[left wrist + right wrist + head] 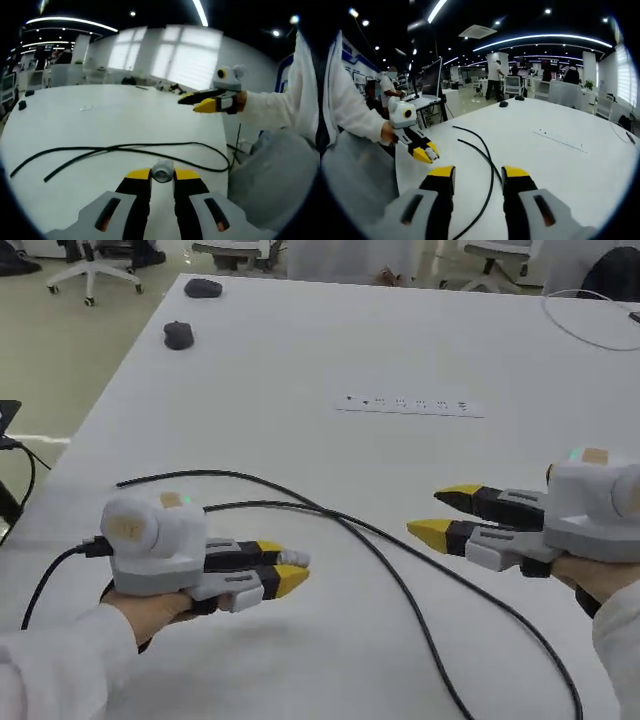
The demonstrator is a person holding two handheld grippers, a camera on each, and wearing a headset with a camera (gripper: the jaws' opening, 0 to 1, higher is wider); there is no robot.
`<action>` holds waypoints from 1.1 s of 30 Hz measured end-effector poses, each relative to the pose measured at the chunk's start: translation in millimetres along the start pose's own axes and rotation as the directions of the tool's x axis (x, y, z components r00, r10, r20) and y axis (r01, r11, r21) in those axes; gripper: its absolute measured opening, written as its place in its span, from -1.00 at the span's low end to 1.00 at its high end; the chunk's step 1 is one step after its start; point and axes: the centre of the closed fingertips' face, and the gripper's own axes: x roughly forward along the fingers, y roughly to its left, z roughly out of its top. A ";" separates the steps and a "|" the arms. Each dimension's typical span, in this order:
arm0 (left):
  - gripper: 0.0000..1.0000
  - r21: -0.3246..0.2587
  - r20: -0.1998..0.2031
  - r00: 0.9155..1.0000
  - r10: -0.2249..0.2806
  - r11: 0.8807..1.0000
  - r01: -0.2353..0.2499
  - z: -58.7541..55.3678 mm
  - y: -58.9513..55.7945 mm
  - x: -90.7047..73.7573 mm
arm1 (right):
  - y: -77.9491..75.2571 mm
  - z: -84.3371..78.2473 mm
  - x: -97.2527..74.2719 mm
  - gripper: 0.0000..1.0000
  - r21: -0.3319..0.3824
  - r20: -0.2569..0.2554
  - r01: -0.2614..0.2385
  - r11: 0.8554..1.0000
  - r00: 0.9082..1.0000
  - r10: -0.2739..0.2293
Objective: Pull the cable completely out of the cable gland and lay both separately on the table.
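A black cable (380, 540) lies loose on the white table (300, 370), running in two strands from the left toward the near right edge. My left gripper (290, 570) is shut on a small grey-white cable gland (296, 559), held just above the table beside the cable. In the left gripper view the gland (162, 171) sits between the yellow tips, apart from the cable (125, 148). My right gripper (440, 512) hovers at the right, open, with nothing between its jaws. From the right gripper view, the cable (485, 150) lies ahead of the right gripper (477, 175).
A white power strip (410, 405) lies mid-table. Two dark mice (178, 335) (203, 287) sit at the far left. A thin white wire (590, 330) loops at the far right. Office chairs stand beyond the table; people stand in the background.
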 end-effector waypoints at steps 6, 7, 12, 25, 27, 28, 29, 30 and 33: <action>-0.66 0.025 -0.070 0.997 0.045 0.999 -0.043 -31.4 13.7 23.0 | 6.7 -27.0 -48.6 -0.20 0.100 0.016 0.085 0.991 0.996 -0.087; -0.66 0.027 -0.082 0.995 0.049 0.999 -0.047 -35.6 15.6 25.1 | 5.2 -33.9 -56.4 -0.18 0.114 0.017 0.101 0.988 0.994 -0.104; -0.66 0.043 -0.130 0.988 0.081 0.996 -0.076 -52.5 25.1 35.2 | 6.3 -48.1 -80.5 -0.17 0.225 0.049 0.162 0.961 0.983 -0.177; -0.45 0.027 -0.083 0.981 0.175 0.984 -0.174 -29.6 31.4 16.1 | 6.3 -57.2 -106.2 -0.13 0.255 0.061 0.200 0.946 0.973 -0.222; -0.35 0.026 -0.054 0.980 0.194 0.981 -0.193 -17.0 31.2 3.2 | 6.2 -51.0 -107.8 -0.10 0.244 0.072 0.195 0.950 0.973 -0.218; -0.31 0.019 -0.044 0.979 0.198 0.980 -0.198 -10.9 30.6 -3.8 | 6.1 -48.7 -108.2 -0.08 0.243 0.074 0.192 0.951 0.974 -0.216; -0.25 0.005 -0.032 0.978 0.205 0.979 -0.205 -4.4 30.0 -11.4 | 5.7 -46.7 -108.7 -0.05 0.244 0.075 0.191 0.951 0.974 -0.215; -0.18 -0.019 -0.015 0.979 0.205 0.978 -0.206 5.7 27.0 -24.2 | 5.5 -43.9 -109.6 -0.02 0.245 0.078 0.189 0.951 0.974 -0.214; 0.03 0.005 0.004 0.977 0.212 0.977 -0.212 24.9 18.7 -59.0 | 6.2 -40.1 -111.4 0.10 0.242 0.072 0.182 0.953 0.976 -0.205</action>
